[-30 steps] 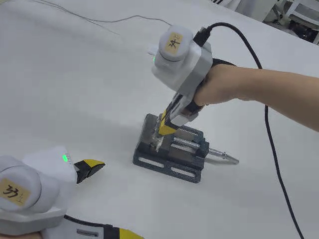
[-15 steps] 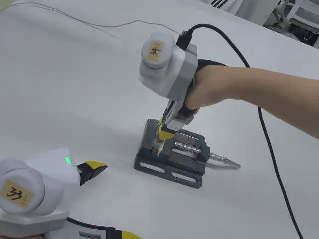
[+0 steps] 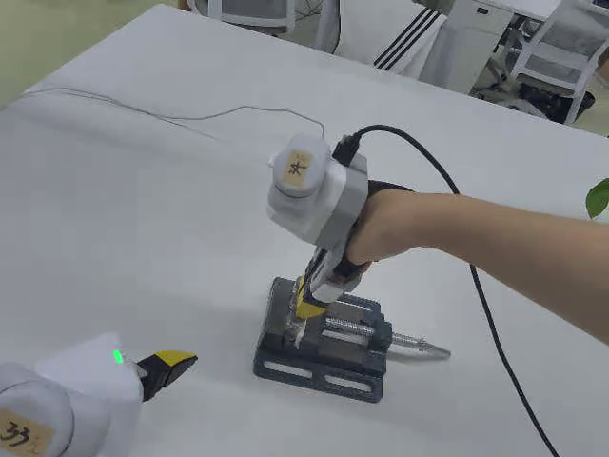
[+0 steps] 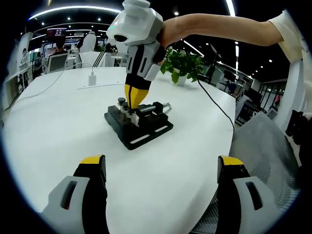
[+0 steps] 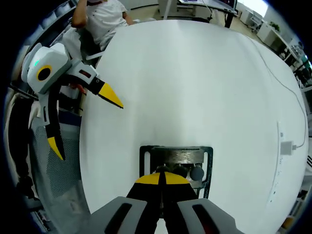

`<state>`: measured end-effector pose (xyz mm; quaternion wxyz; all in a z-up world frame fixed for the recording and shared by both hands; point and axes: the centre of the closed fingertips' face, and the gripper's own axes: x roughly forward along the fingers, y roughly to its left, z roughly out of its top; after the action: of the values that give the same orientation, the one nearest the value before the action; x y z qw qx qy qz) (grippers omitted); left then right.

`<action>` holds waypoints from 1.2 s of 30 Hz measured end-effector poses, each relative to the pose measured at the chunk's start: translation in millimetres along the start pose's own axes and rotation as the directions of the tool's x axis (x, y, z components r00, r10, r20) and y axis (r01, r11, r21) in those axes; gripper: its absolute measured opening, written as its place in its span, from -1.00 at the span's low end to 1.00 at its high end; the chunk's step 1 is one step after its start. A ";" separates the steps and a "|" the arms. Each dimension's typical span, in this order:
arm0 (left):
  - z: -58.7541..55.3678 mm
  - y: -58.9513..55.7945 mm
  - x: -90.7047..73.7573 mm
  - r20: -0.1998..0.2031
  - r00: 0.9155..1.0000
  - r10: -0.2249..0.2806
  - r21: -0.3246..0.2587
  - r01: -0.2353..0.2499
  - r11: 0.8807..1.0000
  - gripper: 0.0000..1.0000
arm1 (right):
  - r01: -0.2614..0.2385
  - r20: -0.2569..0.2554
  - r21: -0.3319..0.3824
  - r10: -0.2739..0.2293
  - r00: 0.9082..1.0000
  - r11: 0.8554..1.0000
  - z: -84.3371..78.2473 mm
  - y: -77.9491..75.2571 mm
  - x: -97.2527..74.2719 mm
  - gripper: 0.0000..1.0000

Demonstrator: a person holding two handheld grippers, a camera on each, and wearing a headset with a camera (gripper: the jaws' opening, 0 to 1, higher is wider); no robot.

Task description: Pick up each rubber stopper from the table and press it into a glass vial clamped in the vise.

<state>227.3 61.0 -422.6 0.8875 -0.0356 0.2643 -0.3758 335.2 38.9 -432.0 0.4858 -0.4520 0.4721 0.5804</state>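
White table [image 3: 143,190]: broad and bare around the work, with open room on every side of the vise. Its near edge runs just below the left gripper, and a thin cable [image 3: 190,119] lies well away at the far side. Vise [image 3: 324,360] sits flat, mid-table, screw handle [image 3: 421,348] sticking out to the person's right, the one snag for a low sweep. Right gripper [image 3: 302,311] stands nearly upright over the vise, jaws closed tip to tip, point down among the vials [image 4: 125,105] clamped in a row; whether anything sits under the tips I cannot tell. Left gripper [image 3: 167,363] rests low by the near edge, jaws spread wide, holding nothing. One grey stopper [image 5: 196,173] tops the vial just beside the right gripper's tips. Judgement: a seating push. Best done straight down along the vial's axis, steady and not hard, since glass held in steel likely cracks under side load; lift off vertically to clear the neighbours.
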 end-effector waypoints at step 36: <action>5.0 11.3 -20.9 0.009 0.998 0.057 0.044 -0.058 0.997 0.93 | 0.114 0.504 0.473 -0.374 0.779 0.874 -77.3 47.7 -5.2 0.98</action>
<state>225.1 82.8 -412.0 0.8996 -0.0100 0.2533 -0.3557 293.7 -42.1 -432.9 0.7638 -0.1970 0.3494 0.5057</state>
